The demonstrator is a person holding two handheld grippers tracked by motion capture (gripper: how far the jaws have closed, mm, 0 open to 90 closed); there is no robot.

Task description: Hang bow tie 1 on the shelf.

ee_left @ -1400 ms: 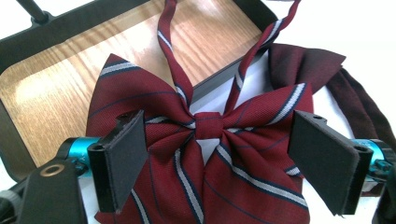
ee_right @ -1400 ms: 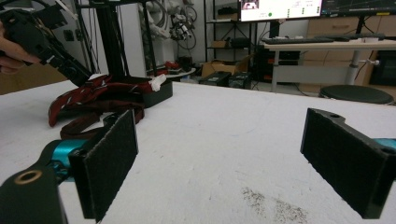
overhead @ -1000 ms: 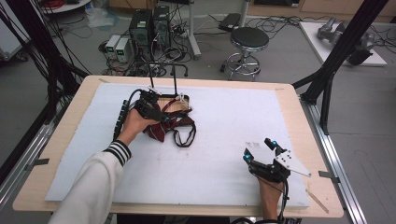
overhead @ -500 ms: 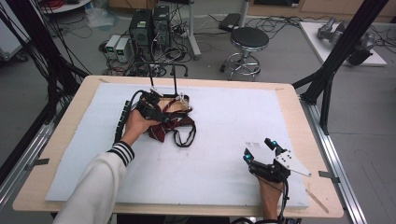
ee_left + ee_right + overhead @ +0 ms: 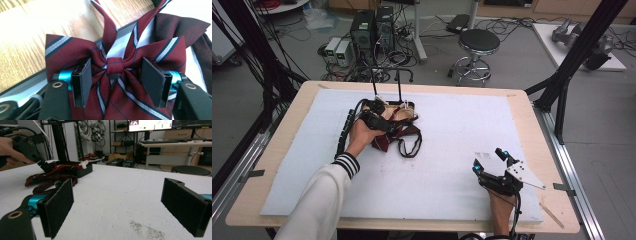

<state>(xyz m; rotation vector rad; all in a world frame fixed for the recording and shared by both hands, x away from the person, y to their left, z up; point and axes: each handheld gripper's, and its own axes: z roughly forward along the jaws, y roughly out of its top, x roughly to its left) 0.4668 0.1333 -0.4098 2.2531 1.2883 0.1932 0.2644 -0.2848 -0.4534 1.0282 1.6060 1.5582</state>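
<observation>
The left claw (image 5: 113,75) points down at the far side of the table (image 5: 462,150), sleeved forearm stretched forward; its jaws have just been closing and stand half shut around a knot of cloth. The right claw (image 5: 491,161) rests low near the front edge, jaws wide apart.

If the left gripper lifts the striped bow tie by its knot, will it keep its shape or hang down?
The striped bow tie is soft woven cloth with folds, so its wings will probably droop. Its strap lies loose and would likely dangle. It looks light.
</observation>
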